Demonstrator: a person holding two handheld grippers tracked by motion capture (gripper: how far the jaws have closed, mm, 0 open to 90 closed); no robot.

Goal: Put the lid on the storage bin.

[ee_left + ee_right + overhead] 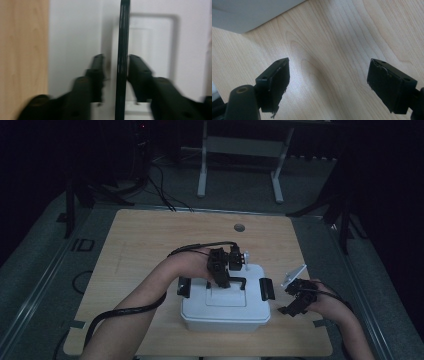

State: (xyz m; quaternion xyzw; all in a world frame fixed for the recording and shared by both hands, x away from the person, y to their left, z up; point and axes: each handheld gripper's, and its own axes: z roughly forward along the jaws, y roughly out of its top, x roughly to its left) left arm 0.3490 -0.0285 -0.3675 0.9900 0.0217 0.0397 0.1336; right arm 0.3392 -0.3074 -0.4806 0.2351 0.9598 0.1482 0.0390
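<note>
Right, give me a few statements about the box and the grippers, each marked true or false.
1. The handle stands between the jaws of the left gripper. True.
2. The right gripper is shut on a latch. False: its jaws stand open over the bare table.
3. The lid is on the box. True.
4. The box stands on the floor. False: it stands on the table.
</note>
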